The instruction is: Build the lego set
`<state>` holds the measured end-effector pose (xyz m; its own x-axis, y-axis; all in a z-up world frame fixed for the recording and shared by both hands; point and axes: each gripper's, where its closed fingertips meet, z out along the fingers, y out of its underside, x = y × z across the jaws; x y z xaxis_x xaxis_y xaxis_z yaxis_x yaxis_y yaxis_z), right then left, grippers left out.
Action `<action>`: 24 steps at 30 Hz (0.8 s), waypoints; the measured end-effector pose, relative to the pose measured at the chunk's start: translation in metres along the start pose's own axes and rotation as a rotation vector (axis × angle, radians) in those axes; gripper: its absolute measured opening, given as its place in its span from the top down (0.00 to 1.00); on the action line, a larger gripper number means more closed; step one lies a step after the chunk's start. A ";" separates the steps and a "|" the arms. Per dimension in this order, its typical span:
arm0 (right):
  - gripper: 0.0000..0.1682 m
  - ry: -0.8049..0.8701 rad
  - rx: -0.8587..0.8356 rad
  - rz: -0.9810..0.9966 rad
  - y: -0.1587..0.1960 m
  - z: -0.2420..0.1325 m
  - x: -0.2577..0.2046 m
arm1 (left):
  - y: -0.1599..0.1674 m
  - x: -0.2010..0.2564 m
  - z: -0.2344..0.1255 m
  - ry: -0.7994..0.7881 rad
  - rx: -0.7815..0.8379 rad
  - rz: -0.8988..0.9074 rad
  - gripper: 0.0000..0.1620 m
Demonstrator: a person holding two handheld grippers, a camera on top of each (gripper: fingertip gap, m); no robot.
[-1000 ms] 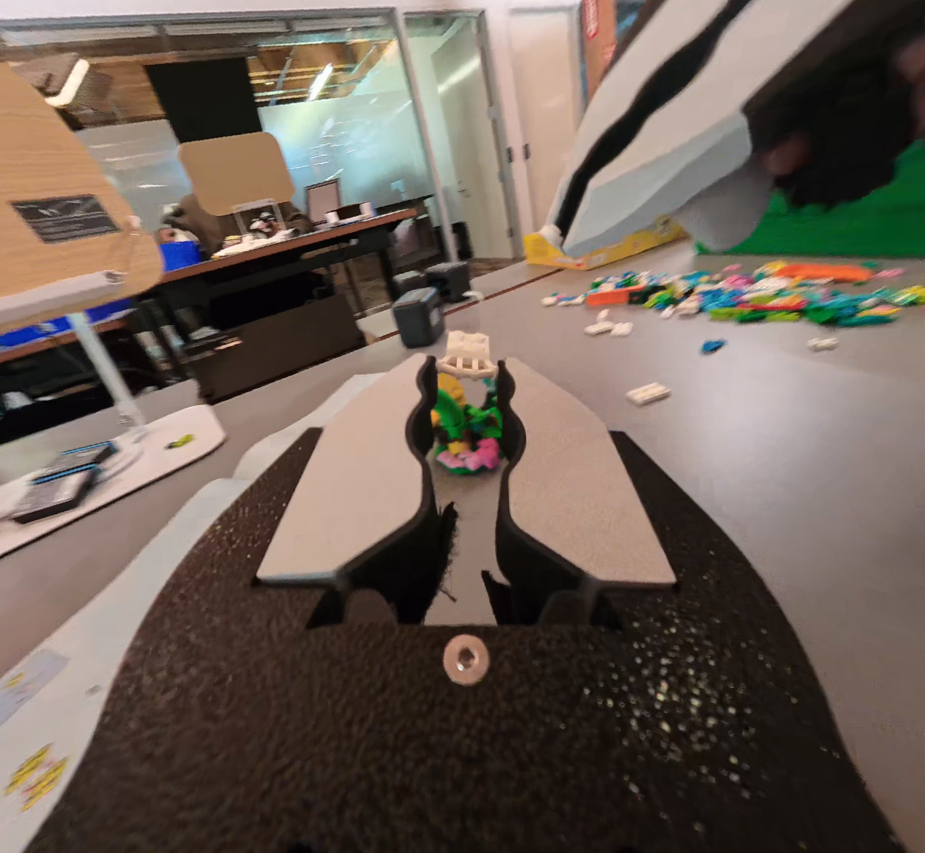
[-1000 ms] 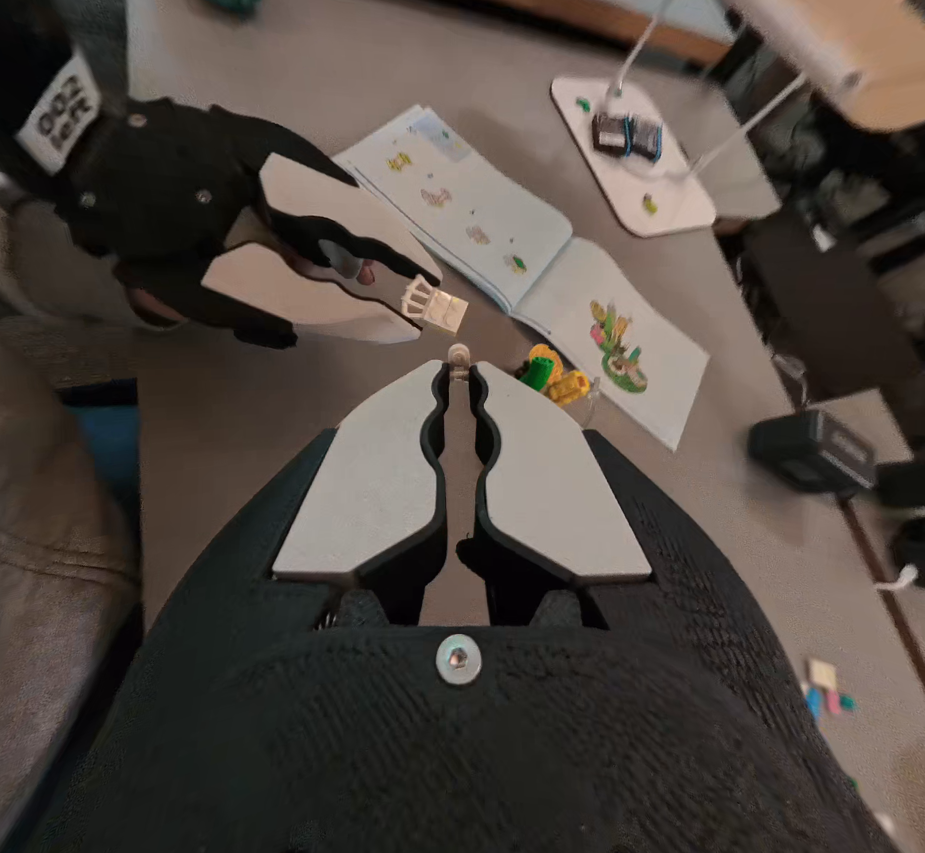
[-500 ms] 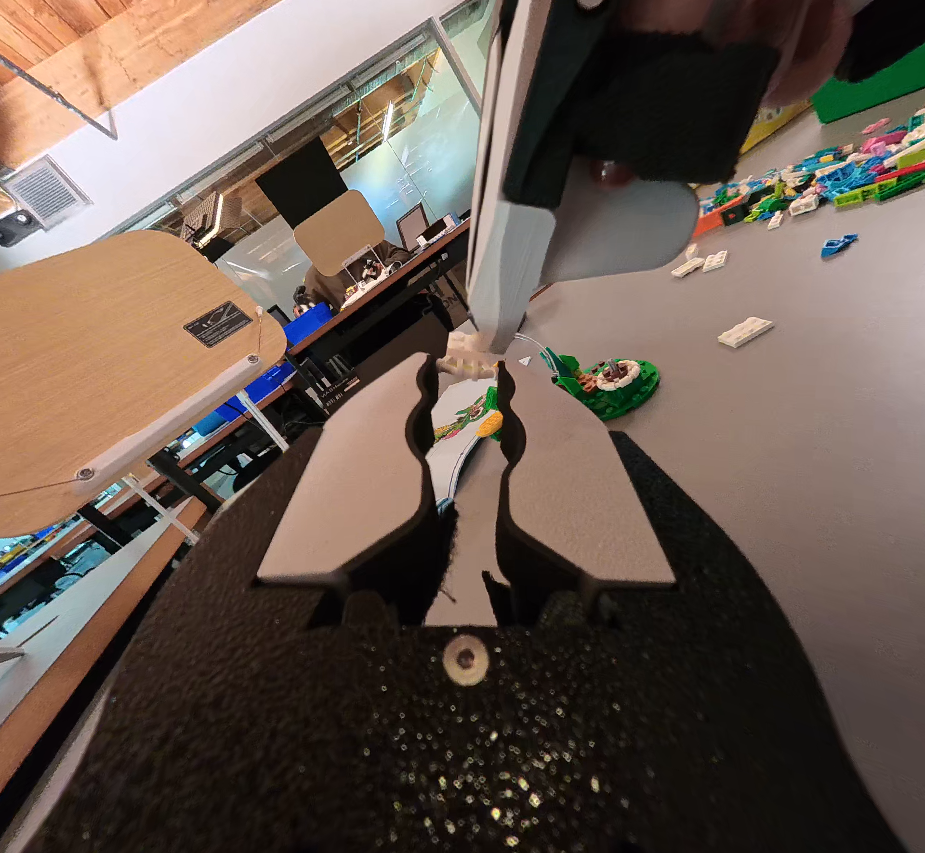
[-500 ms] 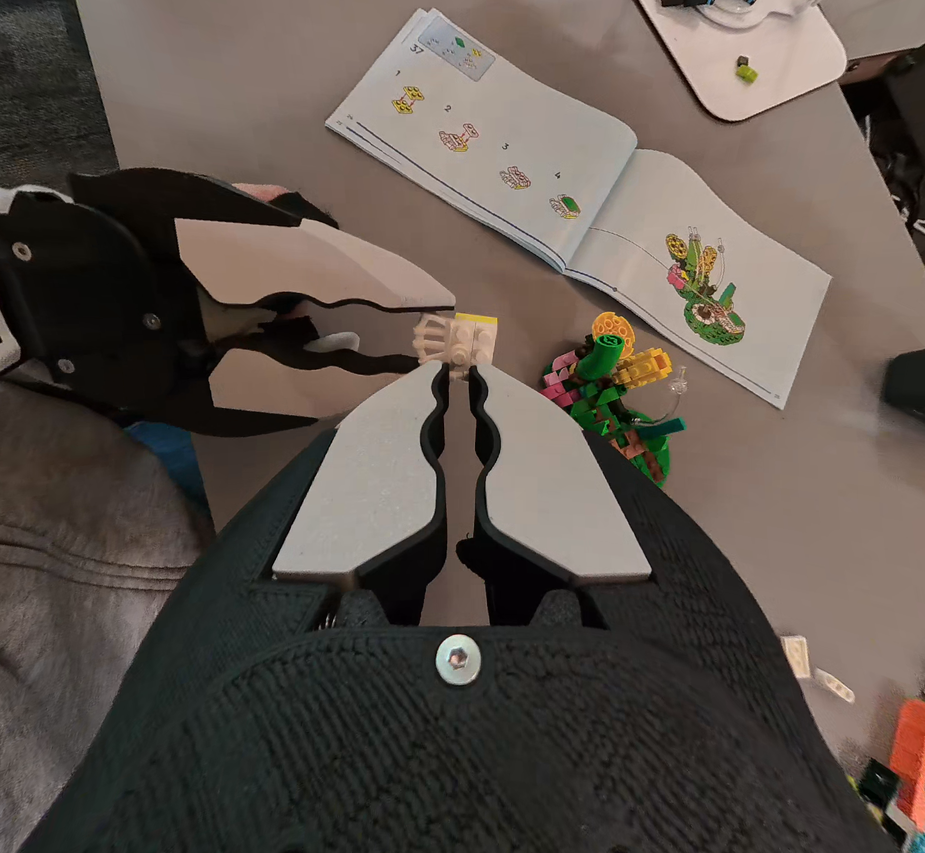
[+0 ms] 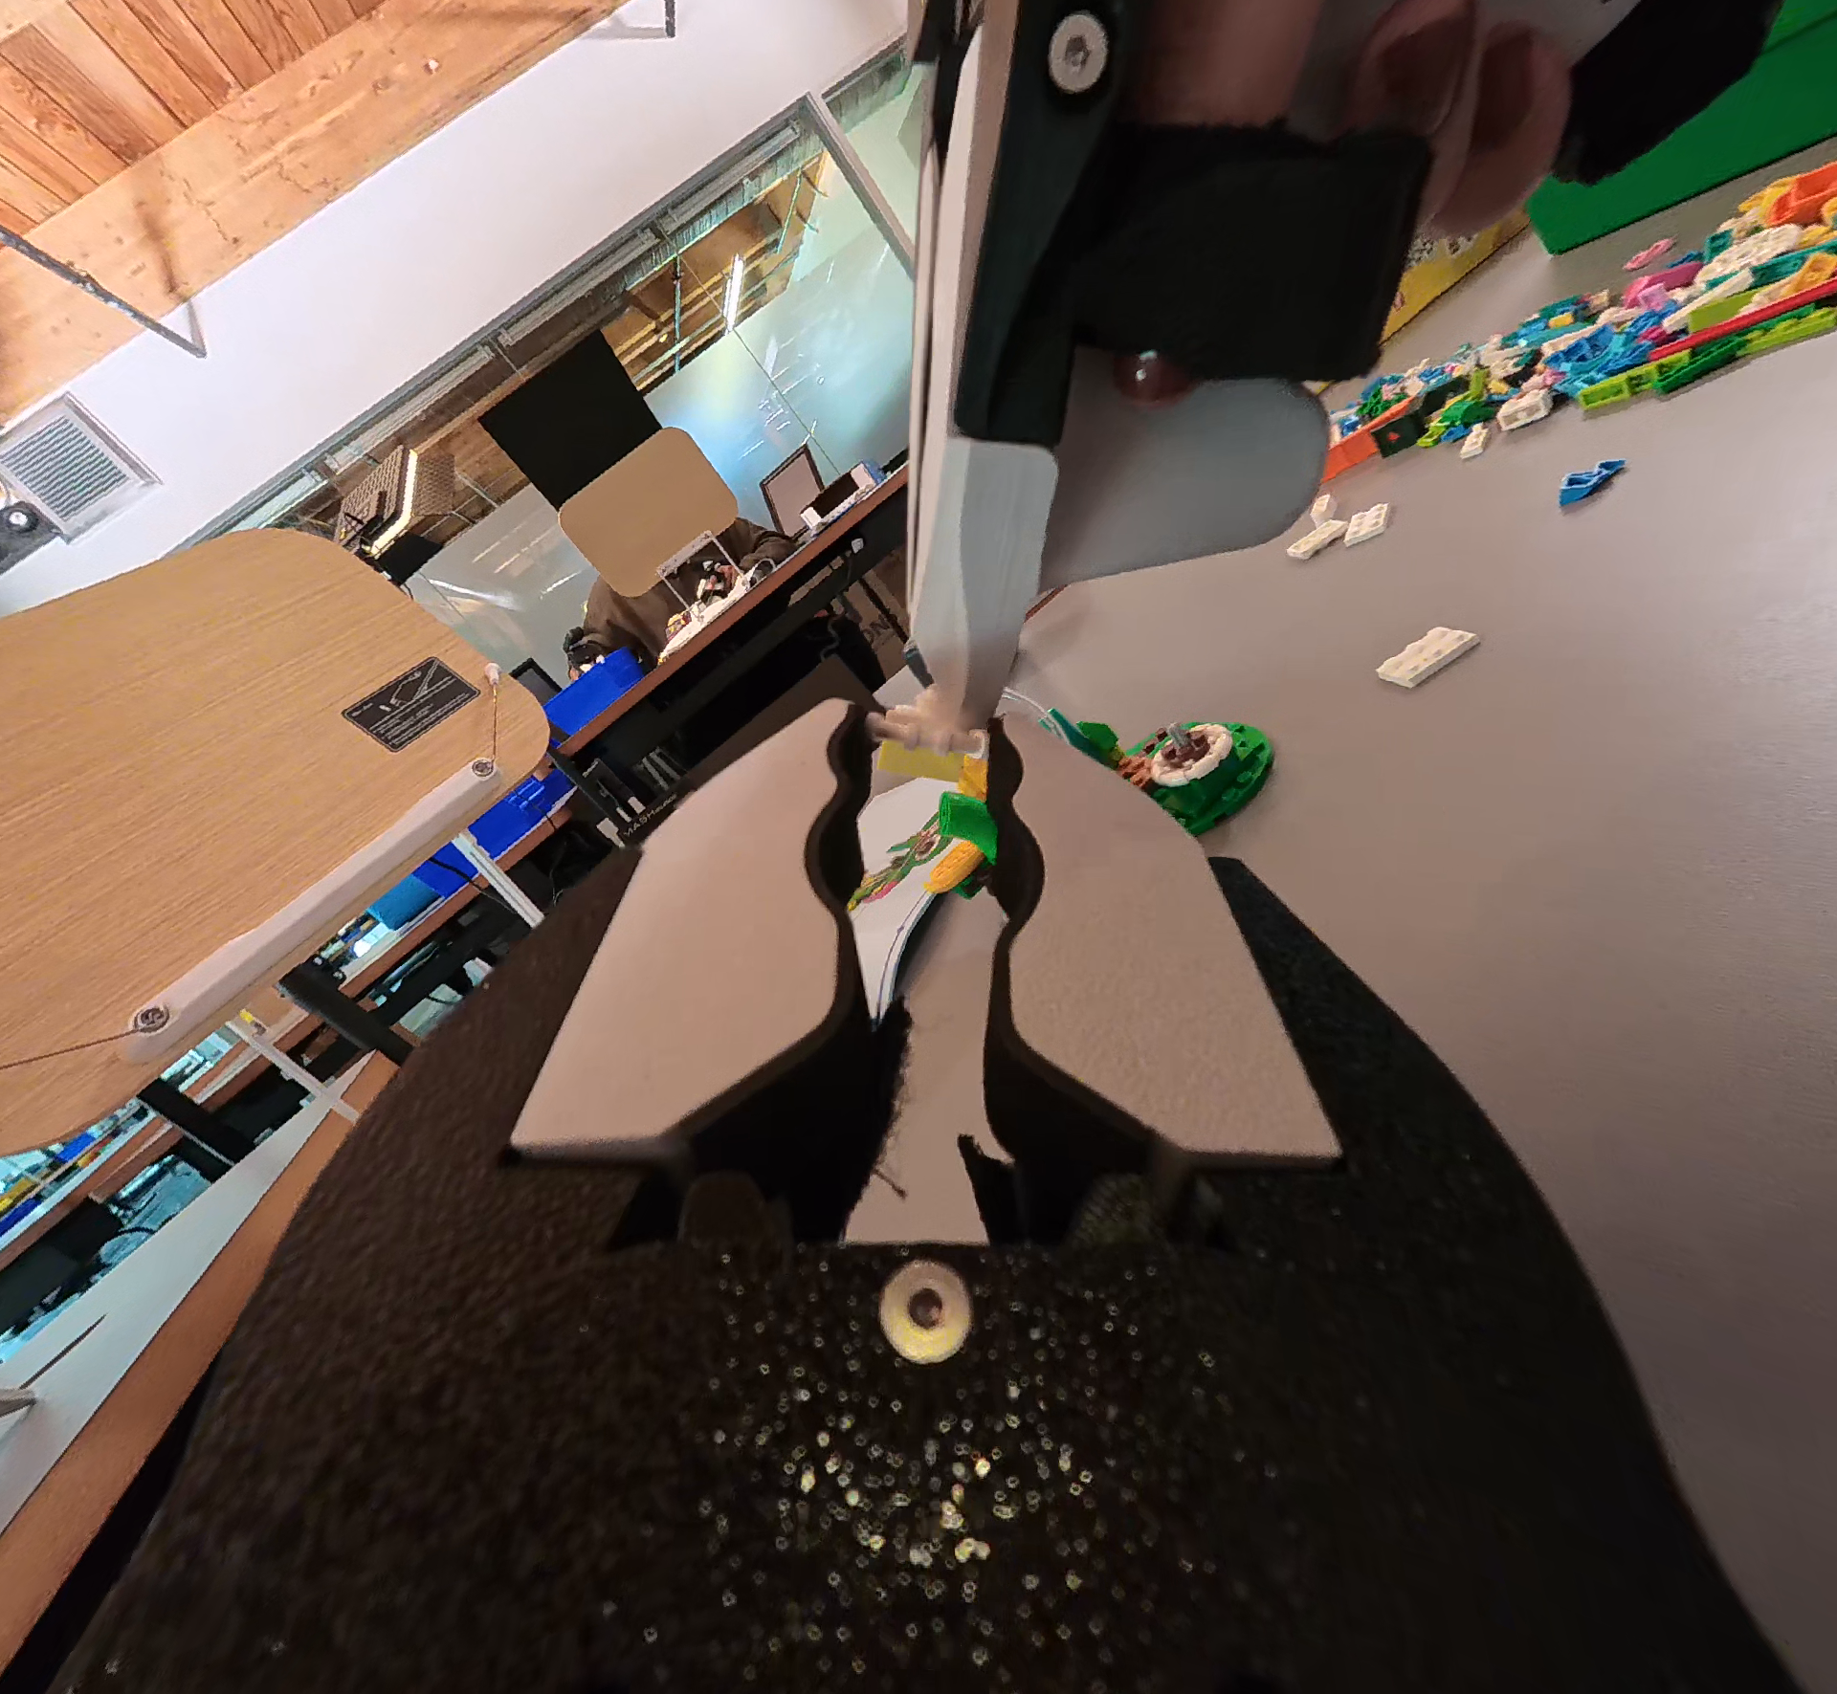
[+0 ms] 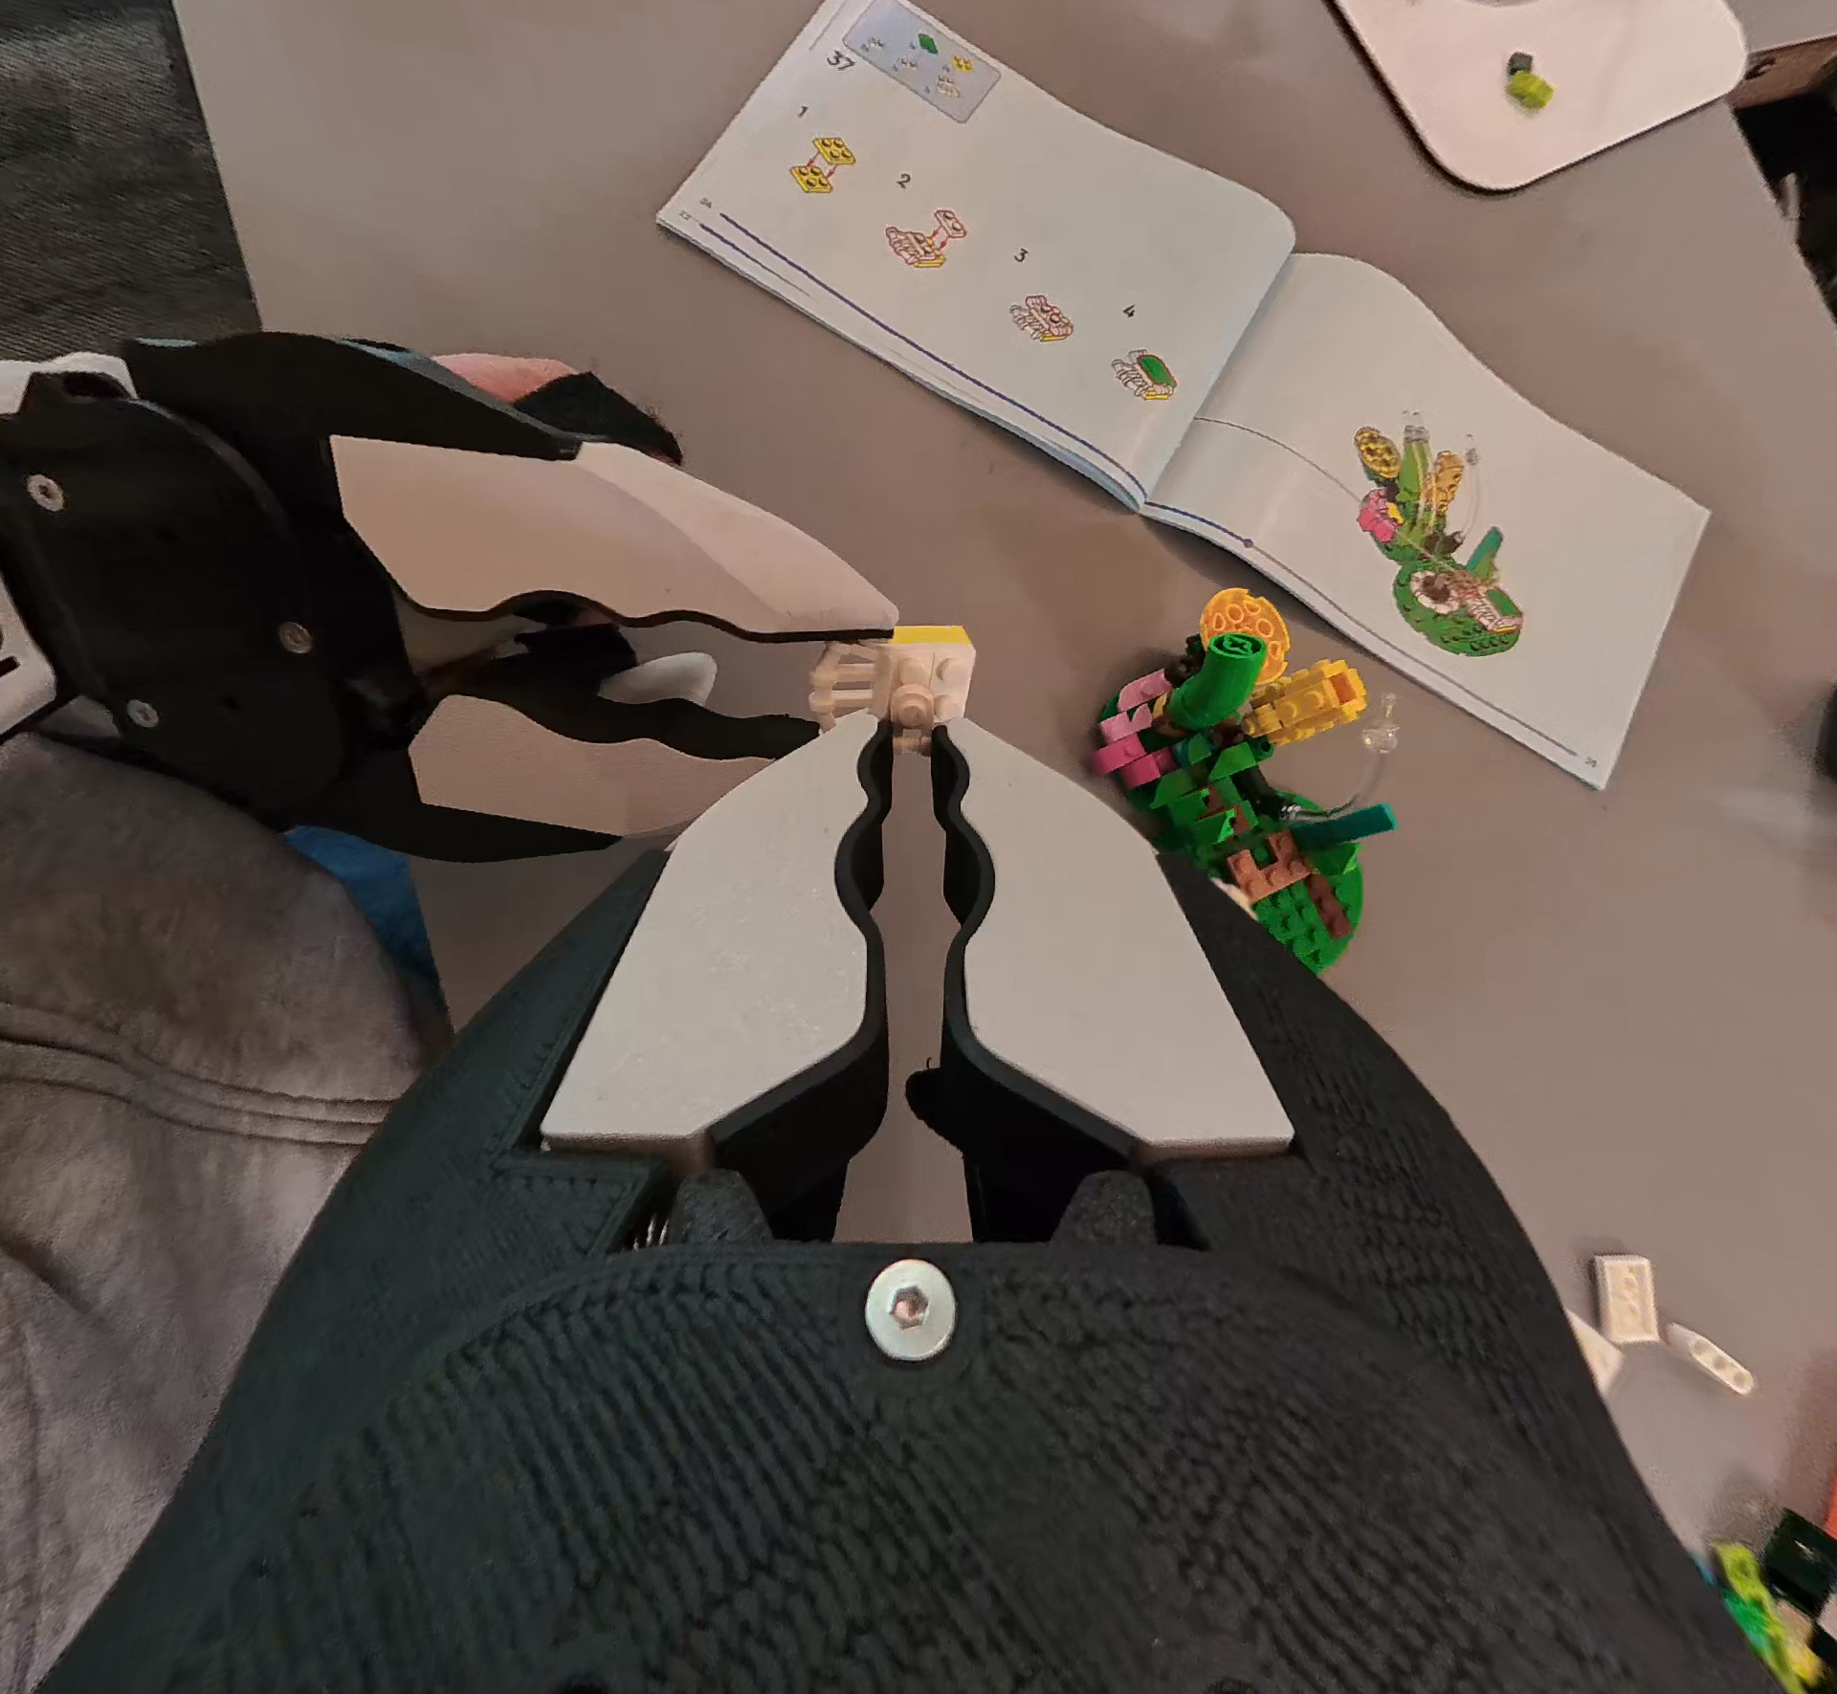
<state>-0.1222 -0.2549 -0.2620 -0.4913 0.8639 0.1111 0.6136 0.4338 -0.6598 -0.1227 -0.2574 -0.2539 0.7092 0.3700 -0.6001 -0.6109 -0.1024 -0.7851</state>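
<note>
My left gripper is shut on a small white and yellow brick assembly and holds it above the grey table. In the right wrist view the left gripper comes in from the left with the assembly at its tips. My right gripper is shut on a small white stud piece that touches the assembly's side. In the left wrist view the right gripper comes down from above. A green flower model lies on the table just right of the tips.
An open instruction booklet lies beyond the model. A white tray with black battery packs is at the far right. A pile of loose bricks and a white plate lie further along the table. A person's grey sleeve is at the left.
The two grippers have come together: the right gripper's small piece was apart from the left gripper's assembly and now touches it. In the last half second both moved little.
</note>
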 end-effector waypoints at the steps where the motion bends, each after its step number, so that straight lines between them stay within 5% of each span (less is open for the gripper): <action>1: 0.96 -0.017 -0.004 0.008 0.001 -0.001 -0.001 | -0.002 0.001 0.000 0.008 0.012 0.005 0.86; 16: 0.96 -0.432 0.052 0.239 -0.006 -0.028 -0.034 | -0.044 0.000 -0.022 0.097 0.336 -0.179 0.86; 24: 0.96 -0.407 0.074 0.230 -0.002 -0.029 -0.029 | -0.041 0.003 -0.020 0.157 0.332 -0.231 0.86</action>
<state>-0.0913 -0.2736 -0.2423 -0.5594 0.7583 -0.3347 0.6962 0.2107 -0.6862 -0.0879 -0.2704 -0.2265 0.8700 0.2006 -0.4504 -0.4914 0.2787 -0.8251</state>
